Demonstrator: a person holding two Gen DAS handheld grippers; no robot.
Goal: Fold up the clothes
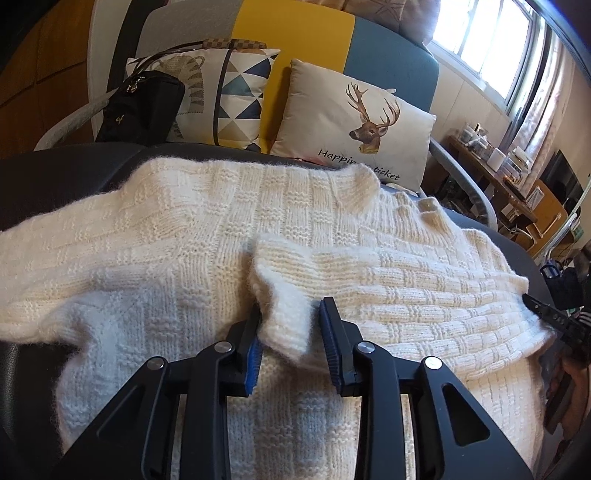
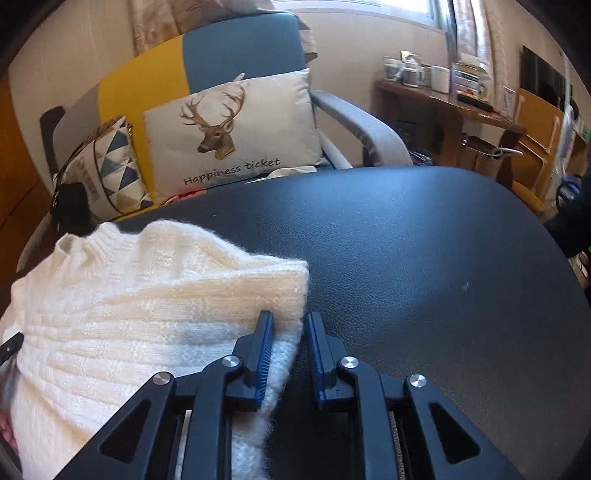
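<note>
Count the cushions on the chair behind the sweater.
2. The deer cushion leans against the chair's blue part; the triangle-patterned cushion stands to its left, behind a black bag. More may be hidden behind them.

Sunlit window [image 1: 491,40], colour-block sofa [image 1: 295,33], cluttered wooden desk [image 2: 454,110].

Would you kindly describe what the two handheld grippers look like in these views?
Both match: the left gripper and the right gripper are matte black plastic linkages with triangular cut-outs and round silver pivot pins. Their fingers carry ribbed blue pads. No cables, markings or sleeves show.
</note>
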